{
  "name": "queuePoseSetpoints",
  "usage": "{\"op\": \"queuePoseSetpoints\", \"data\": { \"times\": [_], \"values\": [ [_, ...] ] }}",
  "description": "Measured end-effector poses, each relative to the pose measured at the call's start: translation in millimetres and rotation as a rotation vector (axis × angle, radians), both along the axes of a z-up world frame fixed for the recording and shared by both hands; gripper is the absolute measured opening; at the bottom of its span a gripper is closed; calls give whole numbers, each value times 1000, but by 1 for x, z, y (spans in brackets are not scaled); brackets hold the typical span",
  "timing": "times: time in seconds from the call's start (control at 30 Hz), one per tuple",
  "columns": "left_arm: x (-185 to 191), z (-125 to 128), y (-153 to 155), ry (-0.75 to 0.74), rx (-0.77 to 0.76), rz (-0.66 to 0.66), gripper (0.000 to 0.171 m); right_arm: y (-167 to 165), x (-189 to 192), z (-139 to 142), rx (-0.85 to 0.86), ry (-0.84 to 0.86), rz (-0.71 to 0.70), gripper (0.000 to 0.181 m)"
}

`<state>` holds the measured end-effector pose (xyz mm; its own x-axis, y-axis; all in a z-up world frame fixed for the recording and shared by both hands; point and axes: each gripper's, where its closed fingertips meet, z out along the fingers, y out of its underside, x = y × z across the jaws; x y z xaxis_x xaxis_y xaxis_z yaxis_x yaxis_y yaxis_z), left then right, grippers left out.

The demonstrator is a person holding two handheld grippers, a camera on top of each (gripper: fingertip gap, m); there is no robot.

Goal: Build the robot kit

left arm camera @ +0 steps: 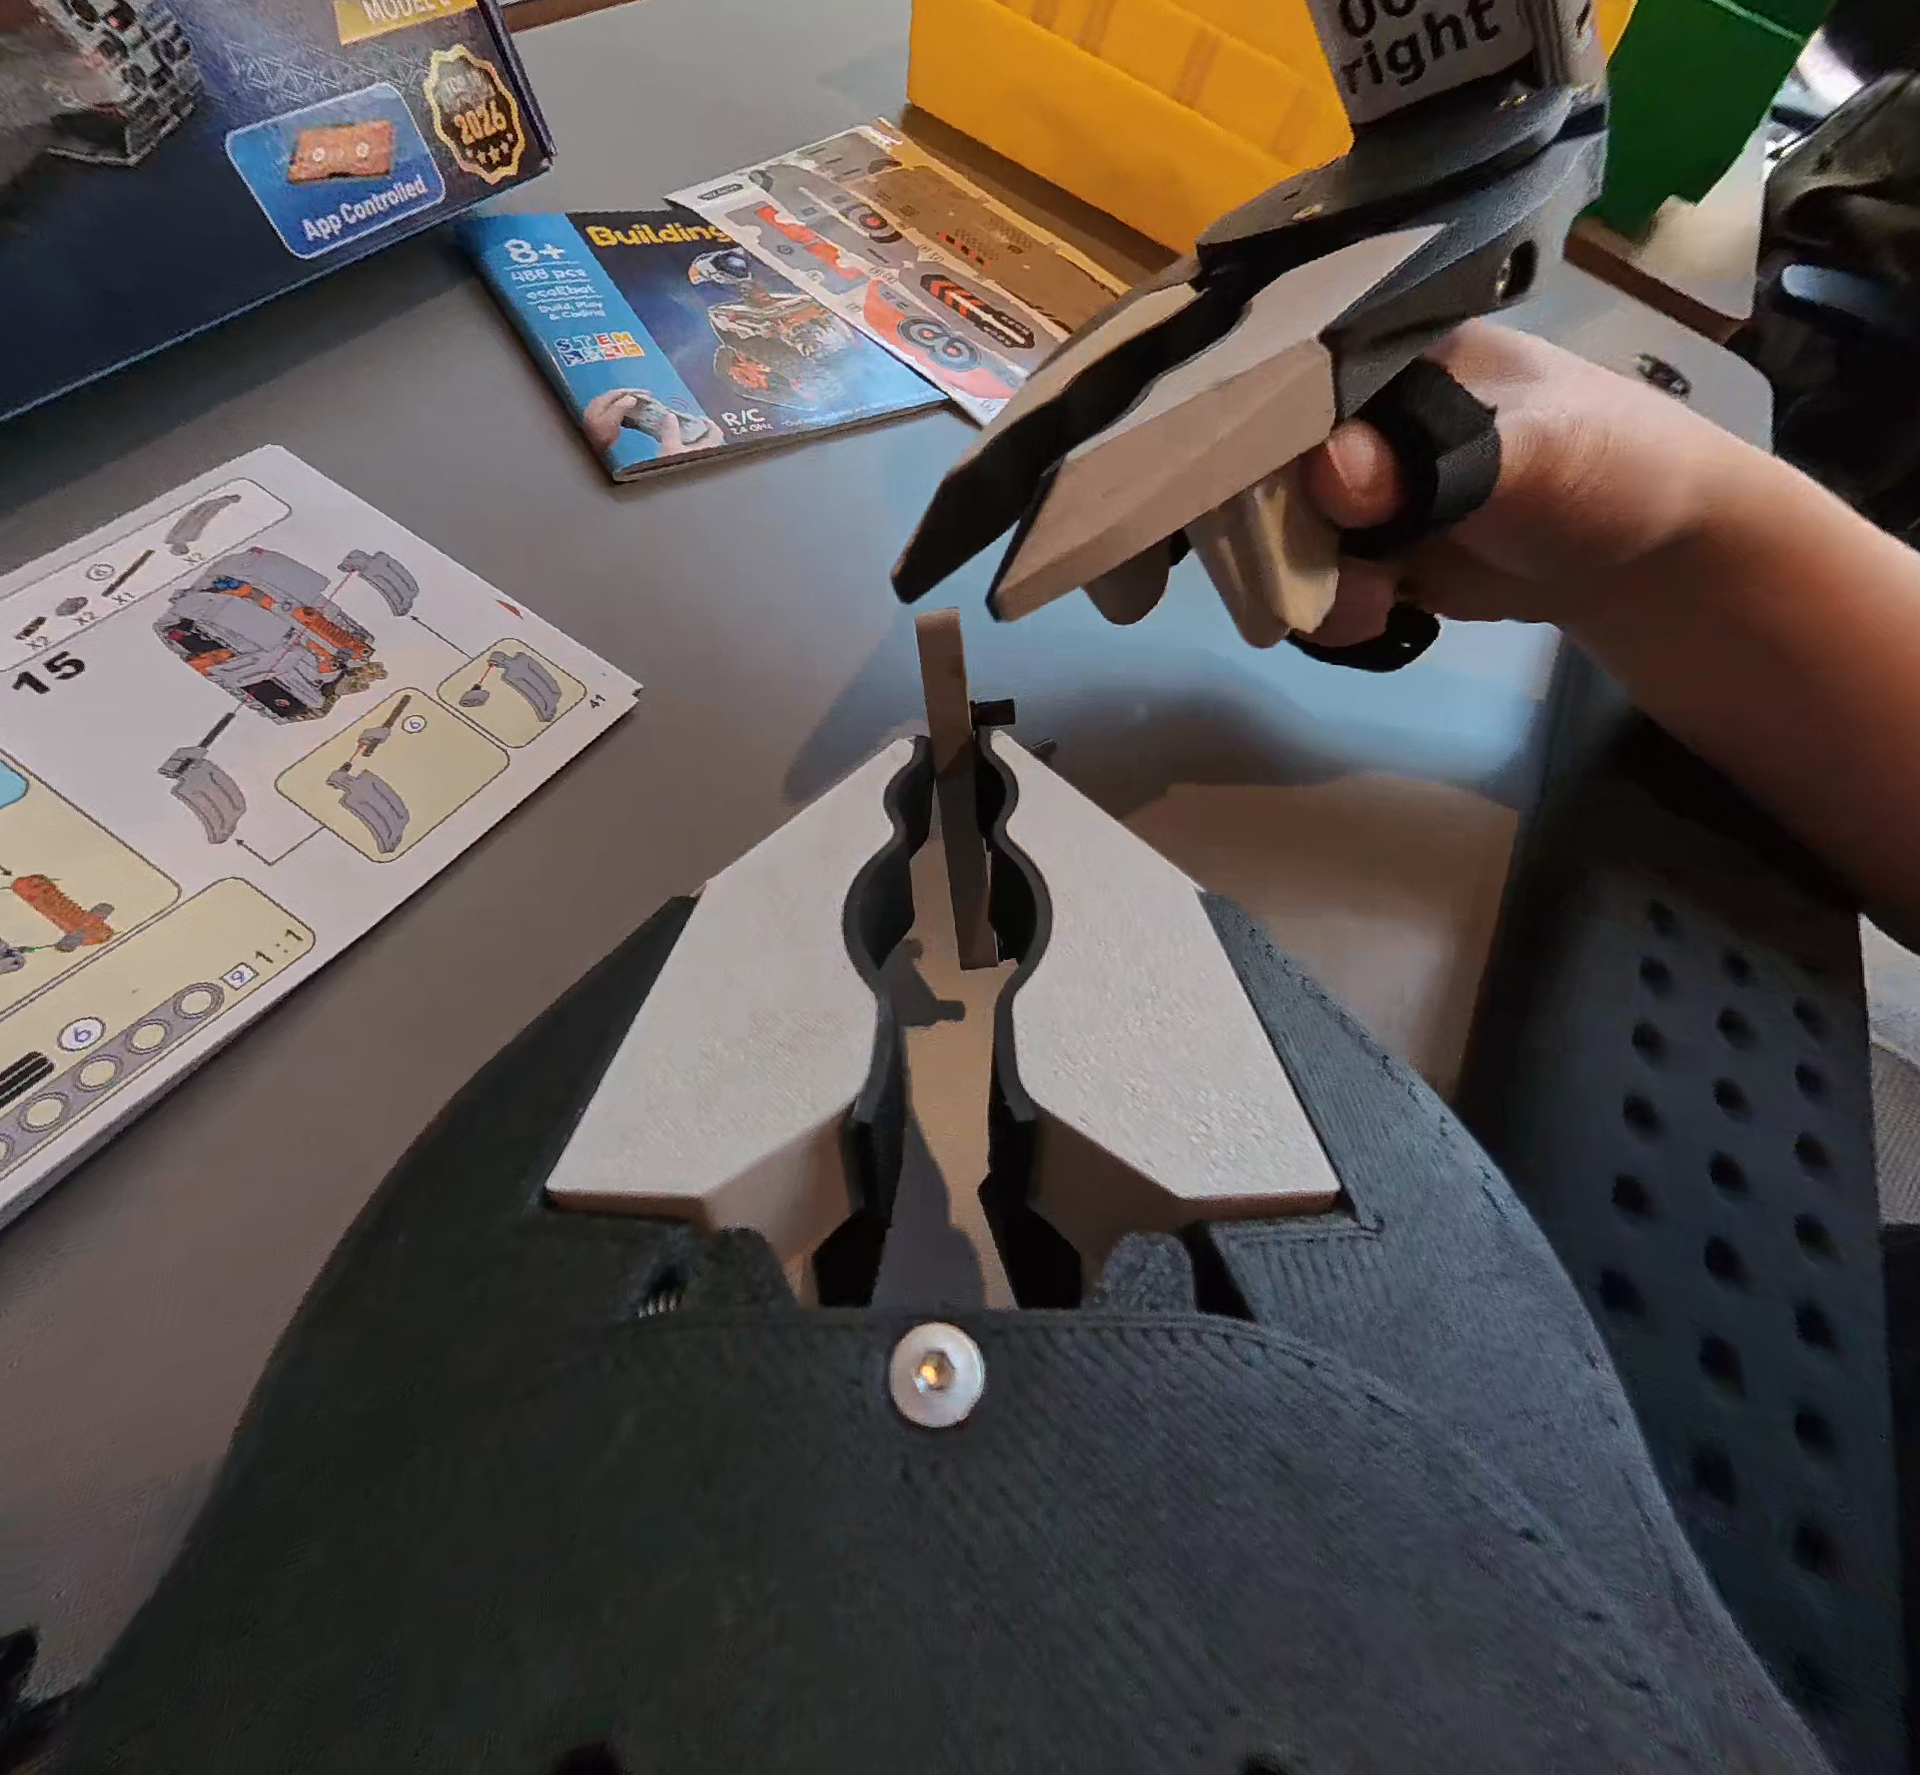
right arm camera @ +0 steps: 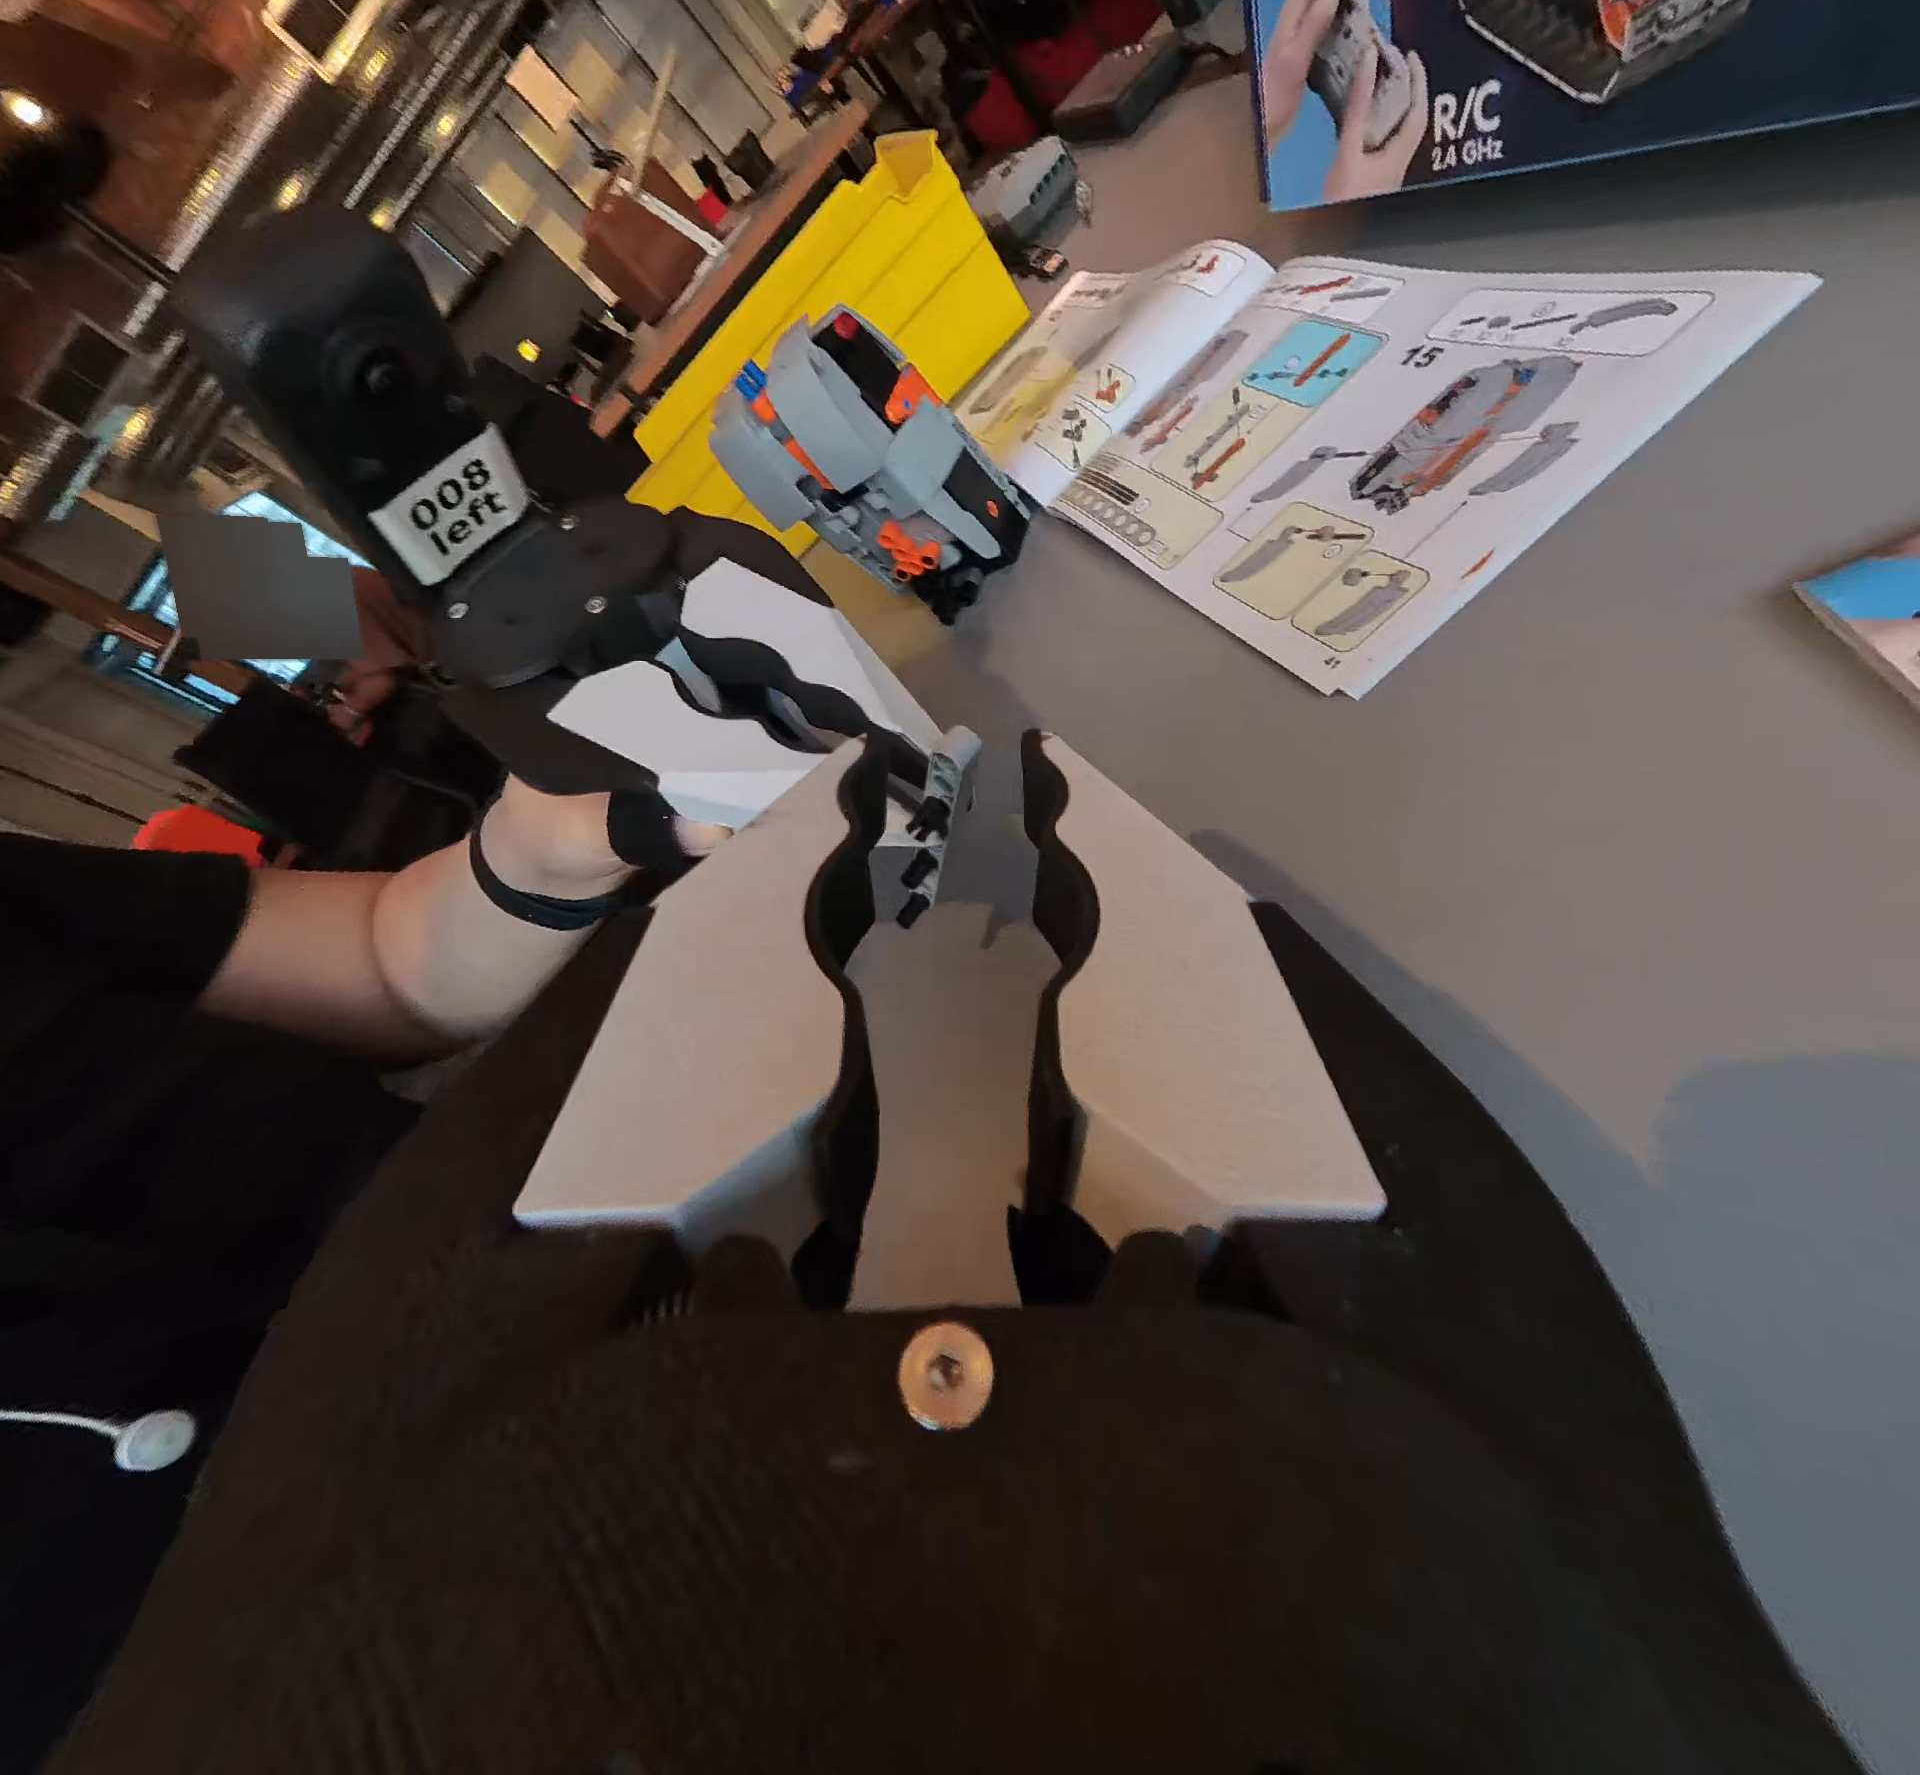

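The left gripper [left arm camera: 948,759] is closed down on a slim grey beam [left arm camera: 943,686], a perforated building-set piece with small black pins in its side. The beam's long axis stands roughly upright, along the fingers, and its free end pokes out past the fingertips. The right gripper [left arm camera: 951,572] hangs just above and beyond that free end, close but apart from it. Its jaws stand partly open with nothing between them, and in the right wrist view the beam [right arm camera: 940,806] lies just past the tips of the right gripper [right arm camera: 945,749], a little toward its left finger. So the right gripper is the free one nearest the beam's upper end, while the left has the lower part.

Out from the left gripper, an open instruction booklet [left arm camera: 260,738] lies flat to its left on the dark table [left arm camera: 727,530]. Farther ahead are a small closed booklet [left arm camera: 665,343], a sticker sheet [left arm camera: 904,260] and a blue product box [left arm camera: 249,94]. A yellow bin [left arm camera: 1091,52] stands ahead and to the right, a green bin [left arm camera: 1704,52] beyond it; what they hold cannot be made out. In the right wrist view a part-built grey and orange model [right arm camera: 862,468] sits on the table beside the yellow bin [right arm camera: 862,312].
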<state>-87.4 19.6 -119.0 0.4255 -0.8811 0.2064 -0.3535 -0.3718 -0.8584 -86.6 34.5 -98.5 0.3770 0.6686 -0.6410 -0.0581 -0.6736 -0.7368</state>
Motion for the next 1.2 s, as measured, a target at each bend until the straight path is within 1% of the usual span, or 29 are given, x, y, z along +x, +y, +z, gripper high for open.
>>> {"op": "queuePoseSetpoints", "data": {
  "times": [0.1, 0.13, 0.2, 0.3, 0.33, 0.37, 0.4, 0.47, 0.53, 0.6, 0.67, 0.77, 0.93, 1.03, 1.2],
  "values": [
    [1, -3, 2, 41, 47, 7, 6, 0, -4, -8, -31, -34, 8, 16],
    [2, -3, 1, 47, 54, 7, 6, -2, -6, -10, -41, -42, 25, 10],
    [3, -2, 1, 47, 62, 1, 6, -3, -5, -9, -48, -31, 30, 9],
    [5, 7, -7, -34, 22, -59, 7, -10, -3, 0, -84, 46, 77, 8],
    [5, 13, -10, -85, -24, -83, 10, -14, -2, 6, -87, 78, 105, 8],
    [5, 21, -12, -150, -84, -107, 18, -19, 0, 11, -84, 107, 132, 8],
    [5, 29, -16, -224, -151, -140, 23, -25, 0, 17, -72, 134, 163, 8],
    [4, 46, -24, -369, -284, -216, 22, -38, 0, 31, -50, 197, 236, 8],
    [5, 59, -36, -483, -421, -315, 19, -45, 1, 41, -30, 238, 278, 8],
    [7, 64, -49, -535, -538, -403, 19, -51, 0, 47, -16, 266, 308, 8],
    [10, 66, -55, -558, -590, -440, 20, -57, -2, 50, -15, 282, 342, 8],
    [12, 67, -59, -565, -589, -463, 13, -63, -6, 50, -12, 282, 380, 8],
    [9, 70, -54, -589, -583, -446, 13, -65, -4, 52, -25, 306, 391, 8],
    [7, 69, -52, -585, -563, -443, 4, -63, -3, 52, -36, 311, 384, 8],
    [7, 69, -51, -581, -541, -433, 4, -61, -4, 52, -24, 316, 373, 8]
  ]
}}
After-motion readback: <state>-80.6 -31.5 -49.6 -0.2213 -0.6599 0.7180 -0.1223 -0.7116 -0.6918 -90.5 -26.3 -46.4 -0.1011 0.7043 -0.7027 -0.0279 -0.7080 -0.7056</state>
